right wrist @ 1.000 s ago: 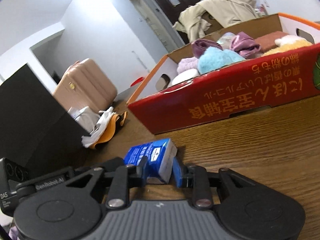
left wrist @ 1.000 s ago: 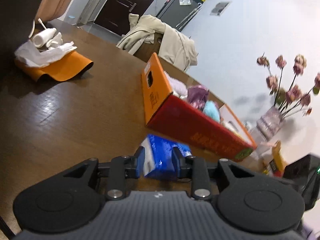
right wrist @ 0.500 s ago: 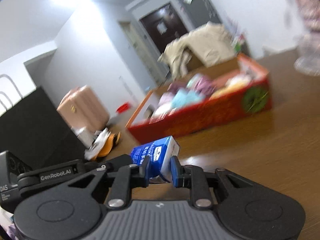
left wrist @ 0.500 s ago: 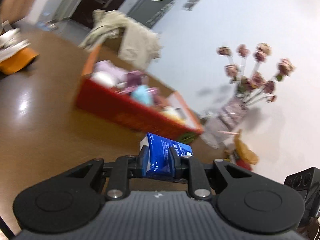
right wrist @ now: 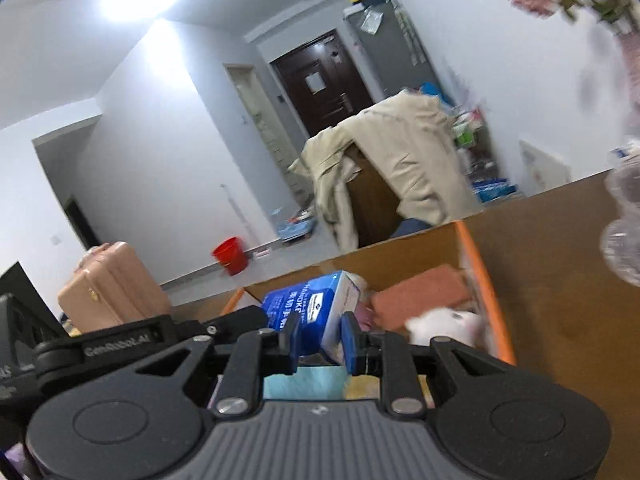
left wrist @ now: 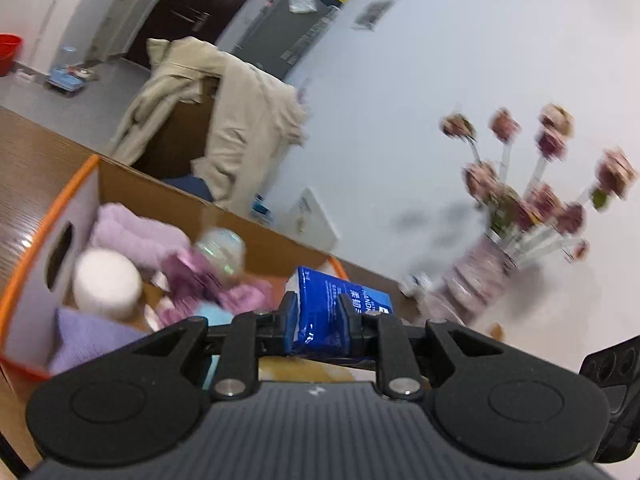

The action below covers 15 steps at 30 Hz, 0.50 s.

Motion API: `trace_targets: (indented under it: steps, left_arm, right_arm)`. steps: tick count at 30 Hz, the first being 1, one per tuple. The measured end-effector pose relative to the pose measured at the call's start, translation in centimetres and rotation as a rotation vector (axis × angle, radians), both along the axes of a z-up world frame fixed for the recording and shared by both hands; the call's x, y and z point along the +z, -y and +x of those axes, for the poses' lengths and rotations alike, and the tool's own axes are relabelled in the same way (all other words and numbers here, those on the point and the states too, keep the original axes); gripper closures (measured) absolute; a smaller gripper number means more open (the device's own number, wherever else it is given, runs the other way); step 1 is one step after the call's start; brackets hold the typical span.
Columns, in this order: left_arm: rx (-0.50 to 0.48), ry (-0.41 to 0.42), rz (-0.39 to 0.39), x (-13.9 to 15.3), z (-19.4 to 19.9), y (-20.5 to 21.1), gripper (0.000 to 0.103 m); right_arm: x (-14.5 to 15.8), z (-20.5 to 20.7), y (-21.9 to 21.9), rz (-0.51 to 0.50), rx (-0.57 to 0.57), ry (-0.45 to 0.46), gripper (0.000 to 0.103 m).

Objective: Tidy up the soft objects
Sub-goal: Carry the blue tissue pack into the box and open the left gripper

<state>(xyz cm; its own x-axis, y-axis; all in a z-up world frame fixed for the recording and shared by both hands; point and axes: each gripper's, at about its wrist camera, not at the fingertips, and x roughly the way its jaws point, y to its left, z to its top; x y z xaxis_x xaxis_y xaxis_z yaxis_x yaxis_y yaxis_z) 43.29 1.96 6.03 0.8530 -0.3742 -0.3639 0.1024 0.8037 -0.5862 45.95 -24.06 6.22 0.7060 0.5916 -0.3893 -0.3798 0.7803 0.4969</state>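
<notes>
Clamping one blue tissue pack (left wrist: 336,312) each, left gripper (left wrist: 318,320), right gripper (right wrist: 320,338), above box rim (right wrist: 486,292).

I'm reading "GenRobot.AI" in pale raised letters along the black bar of my other gripper's body (right wrist: 116,347), showing at the left of the right wrist view. The blue tissue pack (right wrist: 316,312) I'm holding is showing white lettering, blurred and tilted; I'm only making out something like "HANDKE" plus a small white logo badge. In the left wrist view, the pack (left wrist: 336,312) is showing "HANDA…" running along its edge, beside Chinese characters I'm not managing to read.
</notes>
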Motion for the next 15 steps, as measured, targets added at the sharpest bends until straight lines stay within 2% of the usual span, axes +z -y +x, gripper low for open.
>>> trace_targets:
  steps: [4, 5, 9, 11, 13, 15]
  left_arm:
    - [0.065, -0.006, -0.005, -0.5, 3.3, -2.3, 0.082]
    - [0.076, -0.032, 0.003, -0.9, 4.7, -2.7, 0.082]
    - [0.102, -0.183, 0.140, -2.9, 7.9, -2.7, 0.082]
    - [0.105, -0.213, 0.178, -3.8, 8.0, -2.8, 0.082]
    - [0.110, -0.214, 0.150, -4.3, 7.5, -3.6, 0.081]
    - [0.113, -0.226, 0.147, -4.5, 7.5, -4.1, 0.080]
  right_arm:
    - [-0.3, 4.6, -2.6, 0.032, 0.032, 0.017, 0.083]
    - [-0.7, 6.1, -3.4, 0.029, 0.026, 0.011, 0.083]
    - [-4.1, 10.6, -6.7, -0.062, 0.044, -0.129, 0.083]
    - [-5.6, 11.3, -7.6, -0.057, 0.047, -0.157, 0.083]
    - [-6.3, 11.1, -7.8, -0.028, 0.051, -0.157, 0.083]
    - [-6.5, 10.8, -8.3, -0.053, 0.059, -0.142, 0.083]
